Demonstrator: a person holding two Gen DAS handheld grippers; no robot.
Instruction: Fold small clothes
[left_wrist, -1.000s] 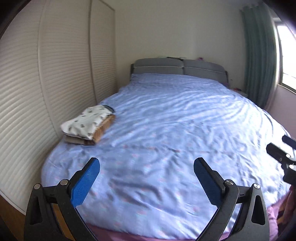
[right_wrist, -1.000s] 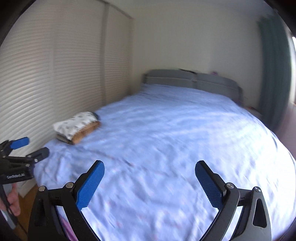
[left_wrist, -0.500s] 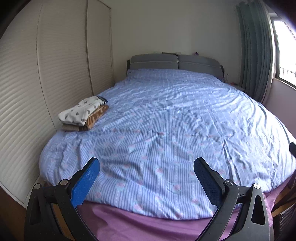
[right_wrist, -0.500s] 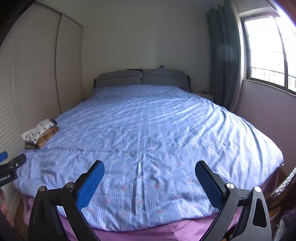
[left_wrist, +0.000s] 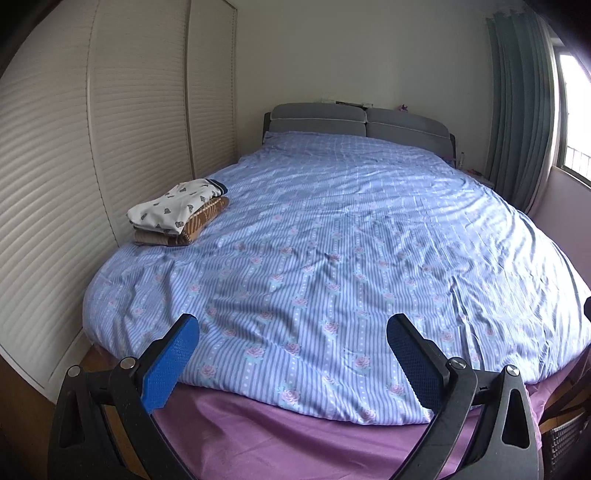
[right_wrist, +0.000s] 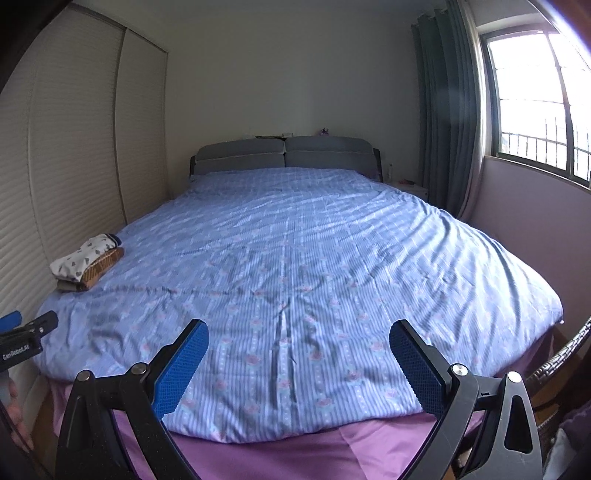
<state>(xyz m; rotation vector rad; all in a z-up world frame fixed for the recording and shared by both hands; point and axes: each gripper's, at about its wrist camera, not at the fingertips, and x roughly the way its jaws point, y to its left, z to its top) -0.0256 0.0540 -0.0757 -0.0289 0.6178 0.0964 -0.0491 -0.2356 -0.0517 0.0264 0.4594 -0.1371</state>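
A small stack of folded clothes (left_wrist: 177, 214), a white patterned piece on top of brown ones, lies at the left edge of the bed; it also shows in the right wrist view (right_wrist: 86, 262). My left gripper (left_wrist: 293, 332) is open and empty, held off the foot of the bed. My right gripper (right_wrist: 299, 338) is open and empty, also off the foot of the bed. The left gripper's tips show at the left edge of the right wrist view (right_wrist: 26, 326).
The bed has a blue striped floral cover (left_wrist: 332, 258) over a purple sheet (left_wrist: 295, 435). White slatted wardrobe doors (left_wrist: 74, 147) stand close along the left. A grey headboard (right_wrist: 284, 155), curtains (right_wrist: 447, 110) and a window (right_wrist: 535, 92) are beyond. A wicker basket (right_wrist: 554, 362) is at the right.
Both grippers have pulled back from over the bed to beyond its foot, so the purple sheet now shows. The right view has swung to face the bed squarely. Both stay open.
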